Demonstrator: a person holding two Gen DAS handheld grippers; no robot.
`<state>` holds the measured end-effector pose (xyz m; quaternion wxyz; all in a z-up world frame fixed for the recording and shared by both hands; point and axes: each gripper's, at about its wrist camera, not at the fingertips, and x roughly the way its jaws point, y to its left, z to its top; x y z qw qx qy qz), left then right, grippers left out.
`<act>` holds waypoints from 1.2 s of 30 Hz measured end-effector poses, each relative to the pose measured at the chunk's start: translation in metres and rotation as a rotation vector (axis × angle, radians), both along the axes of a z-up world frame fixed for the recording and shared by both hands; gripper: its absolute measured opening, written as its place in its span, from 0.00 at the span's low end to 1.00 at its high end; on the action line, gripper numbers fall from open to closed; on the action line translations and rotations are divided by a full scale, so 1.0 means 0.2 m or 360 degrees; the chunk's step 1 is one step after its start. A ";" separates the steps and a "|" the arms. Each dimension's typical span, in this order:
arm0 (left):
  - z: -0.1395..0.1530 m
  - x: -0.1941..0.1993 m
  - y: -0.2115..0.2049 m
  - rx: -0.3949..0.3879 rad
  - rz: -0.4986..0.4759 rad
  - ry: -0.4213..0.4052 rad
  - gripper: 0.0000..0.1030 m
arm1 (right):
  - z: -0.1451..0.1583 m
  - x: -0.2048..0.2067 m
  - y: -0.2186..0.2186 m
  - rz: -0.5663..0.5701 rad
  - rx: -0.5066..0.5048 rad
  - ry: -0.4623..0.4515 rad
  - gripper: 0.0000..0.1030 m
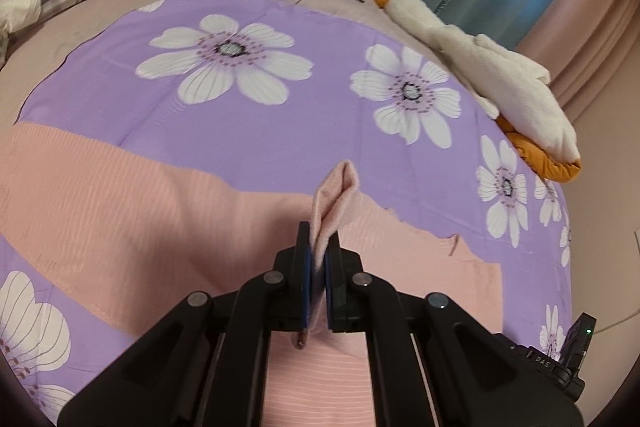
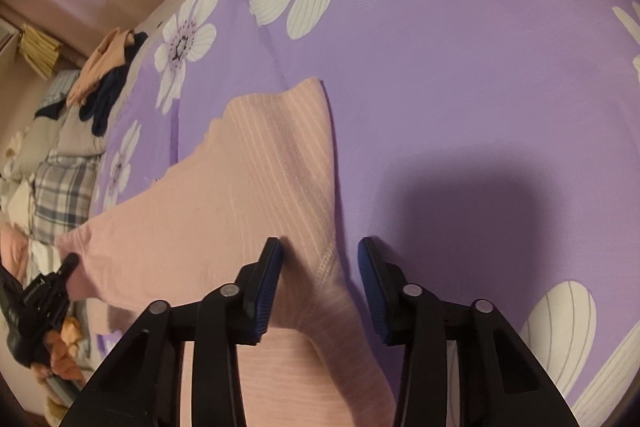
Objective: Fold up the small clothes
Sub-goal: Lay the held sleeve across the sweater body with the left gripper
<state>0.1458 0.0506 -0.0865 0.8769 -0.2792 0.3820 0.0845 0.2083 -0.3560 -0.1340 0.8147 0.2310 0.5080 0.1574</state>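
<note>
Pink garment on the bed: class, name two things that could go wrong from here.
1. The left claw pinches only a small tuft of the pink garment; it may slip free when pulled.
2. The right claw is open astride the garment's edge; closing could also catch the purple floral sheet.

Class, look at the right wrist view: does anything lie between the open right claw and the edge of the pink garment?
Nothing visible does. The right claw is open, its fingers straddling the edge of the pink garment on the purple floral sheet. The left claw is already pinching a fold of the garment.
</note>
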 end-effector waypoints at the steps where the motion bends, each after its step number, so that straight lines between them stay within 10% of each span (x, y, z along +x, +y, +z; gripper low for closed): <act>1: -0.01 0.00 0.01 0.0004 0.0007 0.0010 0.05 | 0.00 0.00 0.00 0.0000 -0.0011 0.0000 0.39; 19: -0.31 0.01 0.12 0.0027 0.0015 0.0287 0.10 | 0.00 0.00 0.07 0.0017 -0.0165 -0.0036 0.33; 36: -0.37 0.00 0.14 0.0012 -0.0033 0.0289 0.12 | 0.00 0.01 0.09 0.0029 -0.0201 -0.0036 0.32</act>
